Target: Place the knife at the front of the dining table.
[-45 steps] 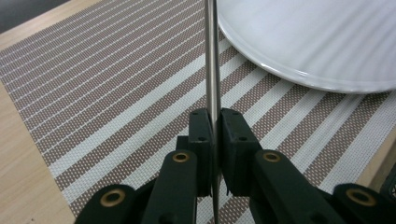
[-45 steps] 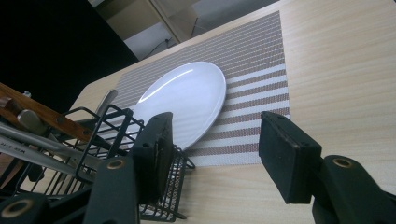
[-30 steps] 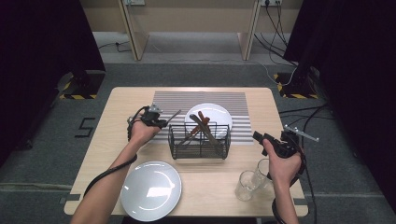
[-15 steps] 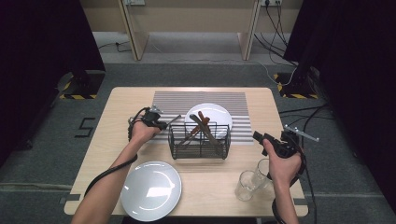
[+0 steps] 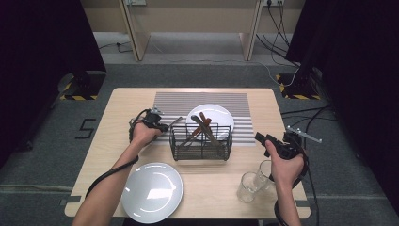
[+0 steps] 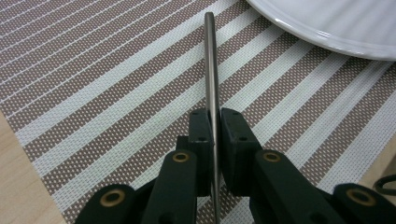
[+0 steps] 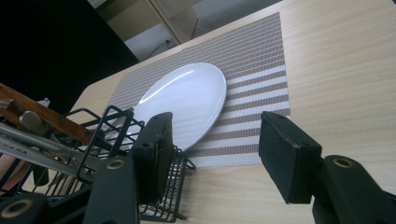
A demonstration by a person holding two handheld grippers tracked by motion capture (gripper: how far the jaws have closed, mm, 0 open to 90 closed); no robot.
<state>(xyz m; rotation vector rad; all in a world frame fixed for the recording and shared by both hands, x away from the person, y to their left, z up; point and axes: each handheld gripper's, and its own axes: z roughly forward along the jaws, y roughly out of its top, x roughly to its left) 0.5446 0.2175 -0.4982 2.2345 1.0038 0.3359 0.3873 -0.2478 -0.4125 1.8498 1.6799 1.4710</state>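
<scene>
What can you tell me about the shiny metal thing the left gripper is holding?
It is a thin, flat piece of metal cutlery, silvery and smooth; which kind is unclear. The left gripper pinches it edge-on between its black jaws. It points out over the striped placemat, its rounded tip near the white plate.

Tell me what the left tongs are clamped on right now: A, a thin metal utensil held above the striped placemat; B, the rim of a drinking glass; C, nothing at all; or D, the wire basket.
A: in the left gripper view the left tongs are shut on a thin metal utensil that sticks out over the striped placemat, just short of the white plate.
</scene>
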